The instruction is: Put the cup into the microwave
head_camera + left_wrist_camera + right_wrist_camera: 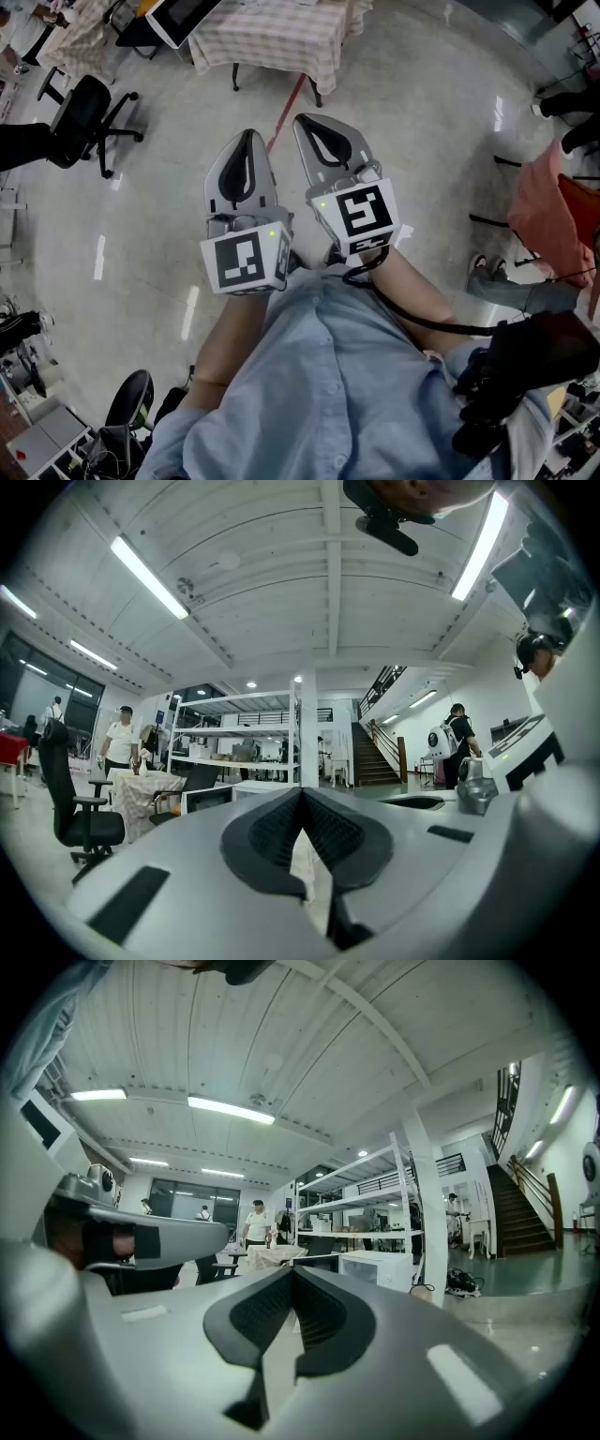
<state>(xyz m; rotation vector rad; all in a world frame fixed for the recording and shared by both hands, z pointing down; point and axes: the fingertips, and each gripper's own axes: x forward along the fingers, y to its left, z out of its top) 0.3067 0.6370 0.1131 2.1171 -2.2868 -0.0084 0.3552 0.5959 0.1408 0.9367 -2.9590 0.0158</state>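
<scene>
Both grippers are held side by side close to the person's chest and point level across the room. In the head view my left gripper point(248, 136) and my right gripper point(305, 122) each have the jaws closed tip to tip, with nothing between them. The left gripper point(302, 794) and right gripper point(292, 1274) look the same in their own views. A white microwave point(183, 19) stands on a cloth-covered table point(272, 37) far ahead. The microwave point(375, 1265) also shows in the right gripper view. A small white object point(142, 761) stands on another clothed table; it is too small to tell whether it is a cup.
A black office chair point(80, 122) stands on the floor at the left, and a red floor line point(286, 108) runs toward the table. Metal shelves point(234, 733), a white pillar point(427, 1222) and stairs point(375, 757) lie further off. Several people stand in the distance.
</scene>
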